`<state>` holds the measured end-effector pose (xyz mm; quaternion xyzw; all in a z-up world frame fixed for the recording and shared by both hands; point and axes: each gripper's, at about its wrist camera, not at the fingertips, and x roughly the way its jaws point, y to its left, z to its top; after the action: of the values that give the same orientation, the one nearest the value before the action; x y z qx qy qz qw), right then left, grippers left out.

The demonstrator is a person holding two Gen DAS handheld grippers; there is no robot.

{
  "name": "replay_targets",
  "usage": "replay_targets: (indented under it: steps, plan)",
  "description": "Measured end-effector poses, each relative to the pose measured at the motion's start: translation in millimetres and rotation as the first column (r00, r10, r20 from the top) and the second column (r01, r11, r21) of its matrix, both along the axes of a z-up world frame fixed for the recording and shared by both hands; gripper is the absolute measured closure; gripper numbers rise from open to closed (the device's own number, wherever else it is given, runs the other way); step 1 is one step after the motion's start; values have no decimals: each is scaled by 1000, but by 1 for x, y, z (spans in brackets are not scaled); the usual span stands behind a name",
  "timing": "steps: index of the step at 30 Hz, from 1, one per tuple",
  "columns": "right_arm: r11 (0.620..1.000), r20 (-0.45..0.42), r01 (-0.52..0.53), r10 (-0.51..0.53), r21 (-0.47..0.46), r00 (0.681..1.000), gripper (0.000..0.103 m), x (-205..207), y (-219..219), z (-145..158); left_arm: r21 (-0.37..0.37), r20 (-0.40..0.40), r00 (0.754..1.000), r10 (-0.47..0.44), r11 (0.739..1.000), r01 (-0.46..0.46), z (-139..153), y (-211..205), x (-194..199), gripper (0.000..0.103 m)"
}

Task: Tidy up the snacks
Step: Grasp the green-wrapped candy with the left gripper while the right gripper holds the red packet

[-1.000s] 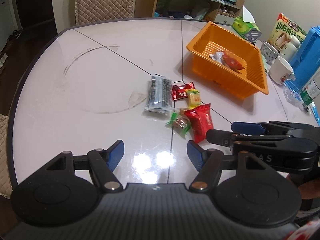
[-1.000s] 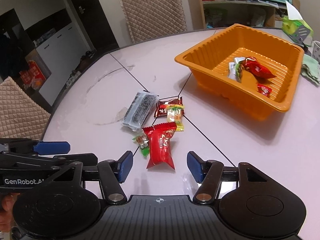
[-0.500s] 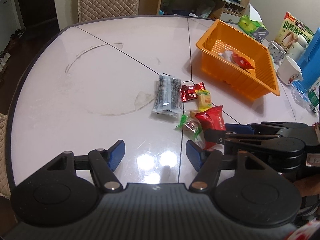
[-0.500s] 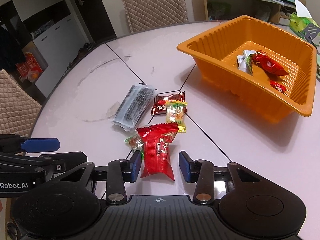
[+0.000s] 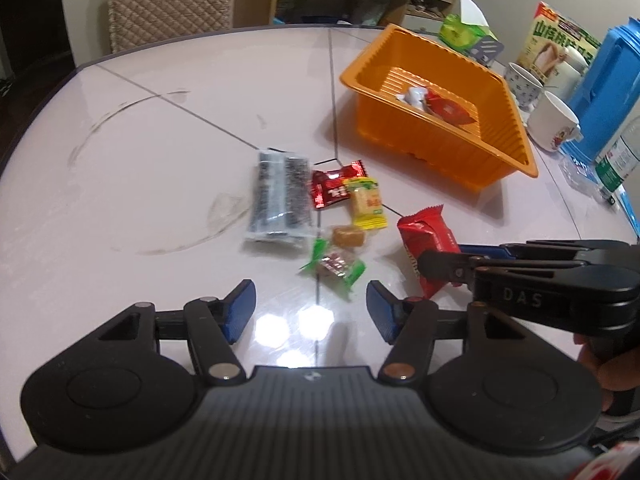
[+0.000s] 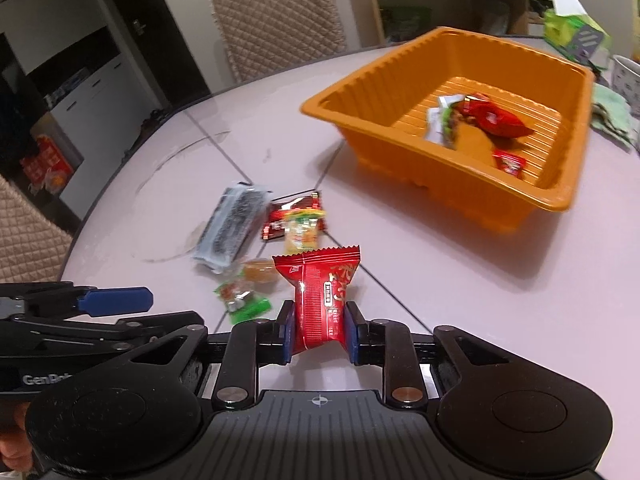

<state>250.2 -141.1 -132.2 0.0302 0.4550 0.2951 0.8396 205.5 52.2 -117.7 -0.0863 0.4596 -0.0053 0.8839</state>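
the right tool (image 6: 317, 338) is closing on the red packet (image 6: 320, 296), pinched low near its tail just above the bench (image 6: 460, 300); best to firm the grip before lifting toward the orange tray (image 6: 440, 196). the left tool (image 5: 308, 310), angled down, narrows over the green candy (image 5: 334, 266), seemingly not touching

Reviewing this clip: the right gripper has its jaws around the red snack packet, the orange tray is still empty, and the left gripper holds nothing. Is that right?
Not quite. The orange tray is not empty: the right wrist view shows several wrapped snacks in it. The rest stands: the right gripper, jaws closing, pinches the red snack packet, and the left gripper holds nothing.
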Motion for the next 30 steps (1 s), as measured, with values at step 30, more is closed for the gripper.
replay_targets:
  steps: [30]
  plan:
    - [996,-35,87,-87,2,996,78,2,-30,-4,106,-4,991,-135,985,134,-23,-33,24,81]
